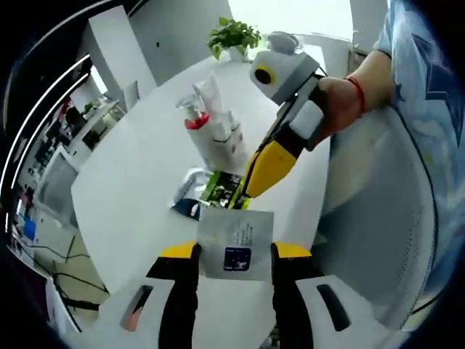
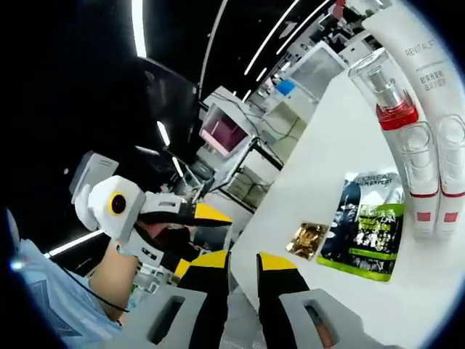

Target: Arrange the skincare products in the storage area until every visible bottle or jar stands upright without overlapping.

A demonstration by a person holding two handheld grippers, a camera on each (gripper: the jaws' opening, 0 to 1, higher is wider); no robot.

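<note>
1. The left gripper (image 1: 234,254) is pinching a white sachet (image 1: 236,242) between its jaws and holding it above the table (image 1: 138,182), probably so it can be placed.
2. The right gripper (image 2: 243,263) is pointing past the table edge, its jaws nearly together with nothing between them; it appears to be waiting.
3. The bottles (image 1: 214,127) are standing upright in a close group, a green sachet (image 2: 363,225) and a small gold packet (image 2: 306,240) lying flat nearby.
</note>
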